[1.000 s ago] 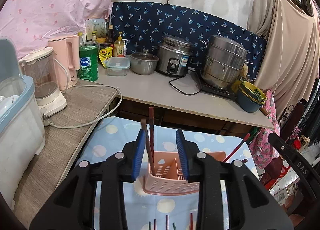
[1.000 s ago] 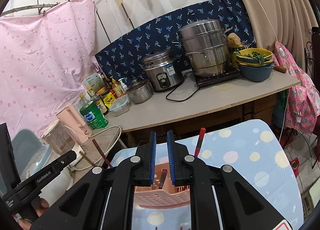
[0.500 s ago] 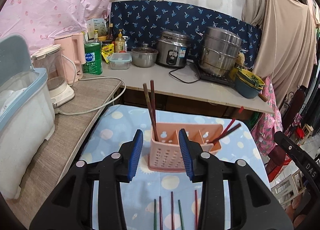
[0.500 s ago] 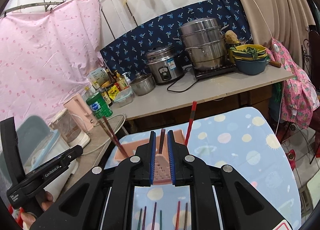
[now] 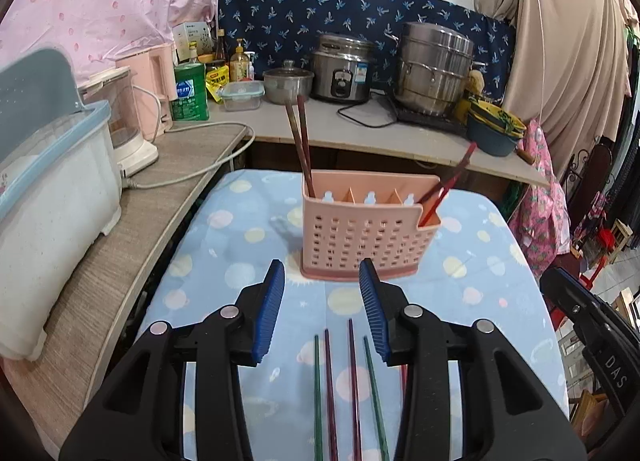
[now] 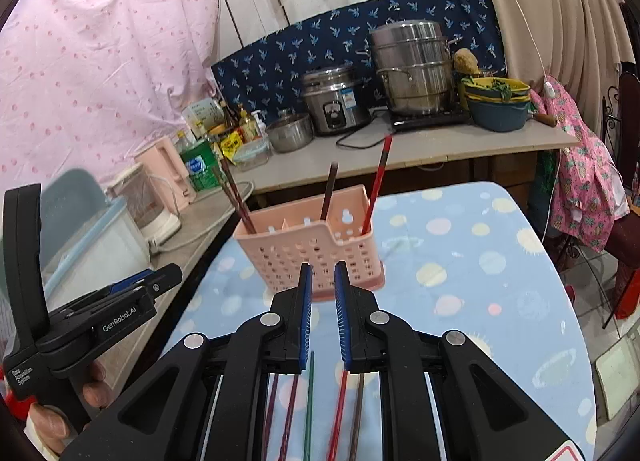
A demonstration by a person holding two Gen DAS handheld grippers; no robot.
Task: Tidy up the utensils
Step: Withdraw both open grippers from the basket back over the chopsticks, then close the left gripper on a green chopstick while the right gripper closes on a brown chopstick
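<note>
A pink perforated utensil holder (image 5: 362, 231) stands on the blue dotted tablecloth (image 5: 240, 245); it also shows in the right wrist view (image 6: 308, 251). Two dark red chopsticks (image 5: 300, 145) lean in its left compartment, and a red and a brown one (image 5: 448, 181) lean in its right end. Several loose chopsticks (image 5: 340, 389) lie on the cloth nearer to me, green, maroon and red (image 6: 310, 401). My left gripper (image 5: 322, 301) is open and empty, above the loose chopsticks and short of the holder. My right gripper (image 6: 322, 309) is nearly closed and holds nothing, also short of the holder.
A counter (image 5: 360, 129) behind the table carries a rice cooker (image 5: 340, 71), a steel steamer pot (image 5: 434, 69), bowls (image 5: 494, 129), bottles and a small pot. A side counter on the left holds a white bin (image 5: 48, 197), a blender (image 5: 128, 129) and a cable.
Both grippers have pulled back and away from the holder. The loose chopsticks on the cloth have come into view under them. The left gripper's jaws stayed open, the right's stayed narrow.
</note>
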